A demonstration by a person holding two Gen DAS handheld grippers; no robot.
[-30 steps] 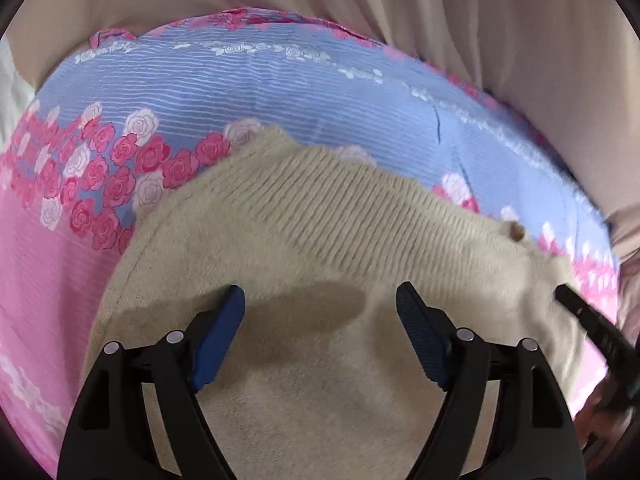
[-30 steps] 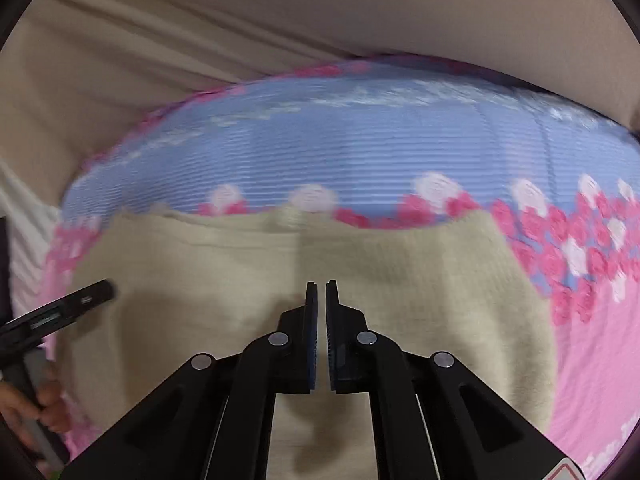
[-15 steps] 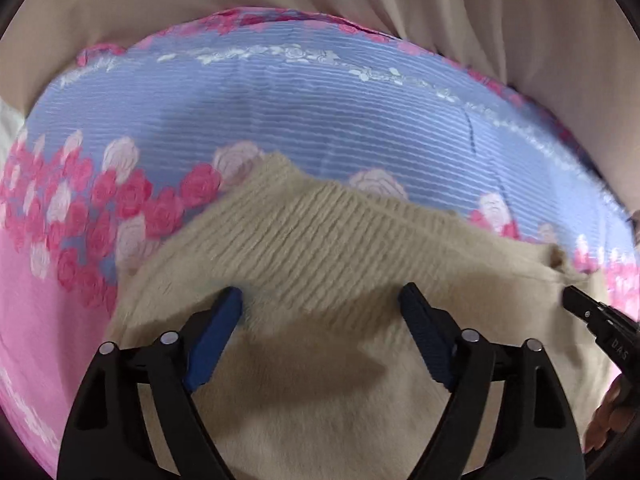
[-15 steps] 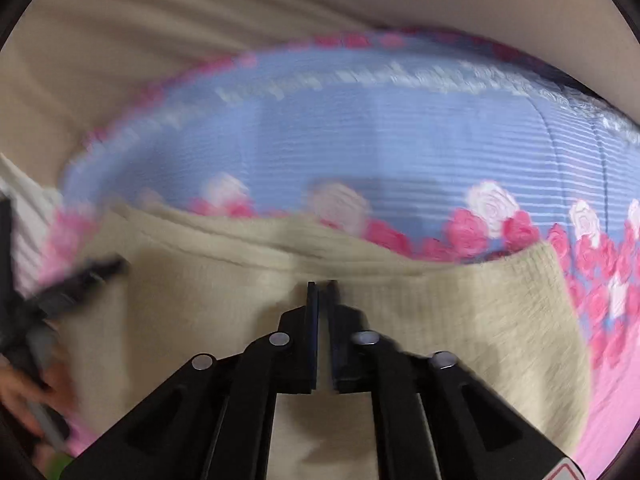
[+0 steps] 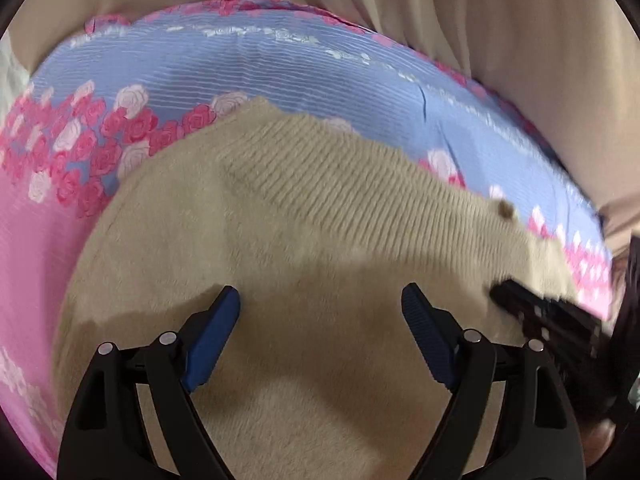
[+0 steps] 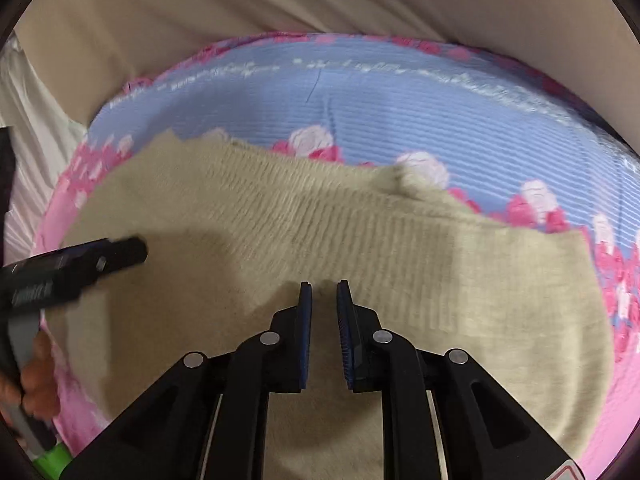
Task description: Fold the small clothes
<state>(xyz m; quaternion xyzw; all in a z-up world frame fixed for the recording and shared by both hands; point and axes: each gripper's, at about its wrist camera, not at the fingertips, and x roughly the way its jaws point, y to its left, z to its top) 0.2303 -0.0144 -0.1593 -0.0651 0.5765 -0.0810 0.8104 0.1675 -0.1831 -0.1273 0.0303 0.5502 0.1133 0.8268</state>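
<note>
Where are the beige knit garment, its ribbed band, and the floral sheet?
beige knit garment point(image 5: 320, 360), left wrist view, fuzzy body
ribbed band point(image 6: 340, 220), right wrist view, mid-band
floral sheet point(image 6: 400, 112), right wrist view, blue striped area

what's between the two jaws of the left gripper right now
Only the beige knit garment, seen past the left gripper in the left wrist view. The jaws stand wide apart over its plain part and pinch no fold; the ribbed band lies beyond them.
</note>
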